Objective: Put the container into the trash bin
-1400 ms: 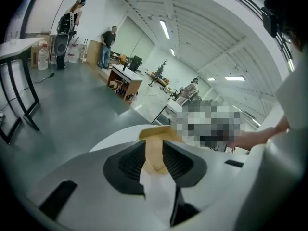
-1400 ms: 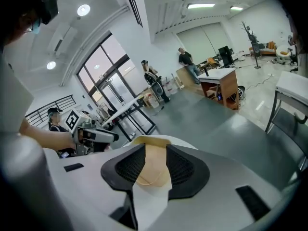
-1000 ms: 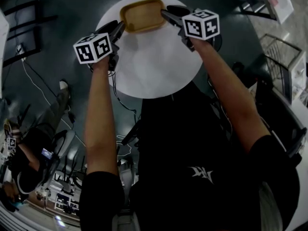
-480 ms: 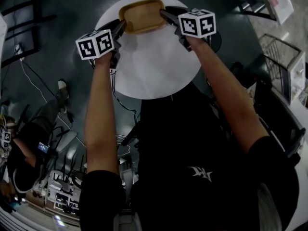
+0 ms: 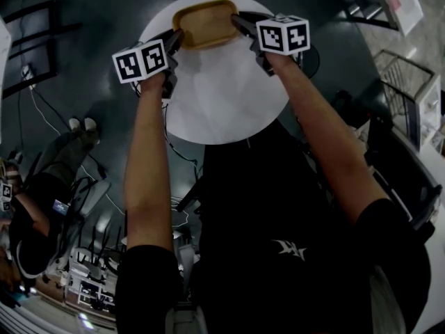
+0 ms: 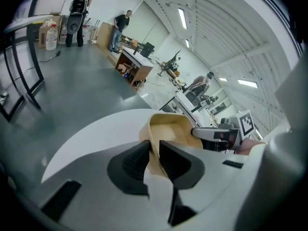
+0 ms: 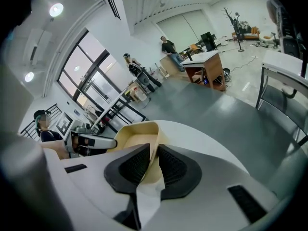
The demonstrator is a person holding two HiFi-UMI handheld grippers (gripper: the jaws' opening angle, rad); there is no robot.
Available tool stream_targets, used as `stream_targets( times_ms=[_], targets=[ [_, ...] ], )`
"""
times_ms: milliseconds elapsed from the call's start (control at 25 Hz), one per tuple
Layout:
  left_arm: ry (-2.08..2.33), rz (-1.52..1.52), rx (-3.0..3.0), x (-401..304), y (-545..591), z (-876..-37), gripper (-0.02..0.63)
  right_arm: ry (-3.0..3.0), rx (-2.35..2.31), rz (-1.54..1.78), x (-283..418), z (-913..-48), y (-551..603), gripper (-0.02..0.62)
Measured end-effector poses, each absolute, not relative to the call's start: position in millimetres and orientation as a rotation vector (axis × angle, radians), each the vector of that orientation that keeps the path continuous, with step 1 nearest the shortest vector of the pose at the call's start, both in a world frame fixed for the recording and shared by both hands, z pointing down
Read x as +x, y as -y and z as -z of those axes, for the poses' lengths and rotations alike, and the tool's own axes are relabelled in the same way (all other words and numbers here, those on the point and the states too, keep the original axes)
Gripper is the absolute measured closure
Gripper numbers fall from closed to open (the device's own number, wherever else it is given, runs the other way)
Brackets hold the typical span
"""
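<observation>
At the top middle of the head view, the container (image 5: 206,24) is seen lying flat on the round white table (image 5: 222,96), close to the table's far edge. It is a shallow tan tray, and it looks empty.

The left gripper (image 5: 174,42) is placed at the tray's left end and the right gripper (image 5: 240,25) at its right end. In the left gripper view, the thin side wall of the container (image 6: 171,126) is seen standing between the two dark pads. The jaws are closing on it, and the pads seem to be touching the wall on both sides. The same is seen in the right gripper view, where the other end wall of the container (image 7: 139,131) is being pinched by closing jaws.

The tray is judged to be light, with thin walls that may bend if squeezed hard. A soft squeeze is likely enough. The two end walls are good spots to be held, so the tray can be kept level when lifted.

No trash bin can be picked out for sure in these views.
</observation>
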State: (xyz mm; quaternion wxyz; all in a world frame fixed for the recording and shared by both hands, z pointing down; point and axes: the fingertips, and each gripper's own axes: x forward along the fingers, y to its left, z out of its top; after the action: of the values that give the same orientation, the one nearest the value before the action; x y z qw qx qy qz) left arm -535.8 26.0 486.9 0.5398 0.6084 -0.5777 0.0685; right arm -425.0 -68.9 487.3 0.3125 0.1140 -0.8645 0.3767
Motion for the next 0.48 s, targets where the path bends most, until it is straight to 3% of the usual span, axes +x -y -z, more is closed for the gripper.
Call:
stream_targets(
  times_ms=[480],
  targets=[
    [1.338, -0.173, 1.385, -535.0, -24.7, -483.0, 0.565, 2.259, 0.331, -1.102, -422.6, -483.1, 73.1, 0.538]
  ],
)
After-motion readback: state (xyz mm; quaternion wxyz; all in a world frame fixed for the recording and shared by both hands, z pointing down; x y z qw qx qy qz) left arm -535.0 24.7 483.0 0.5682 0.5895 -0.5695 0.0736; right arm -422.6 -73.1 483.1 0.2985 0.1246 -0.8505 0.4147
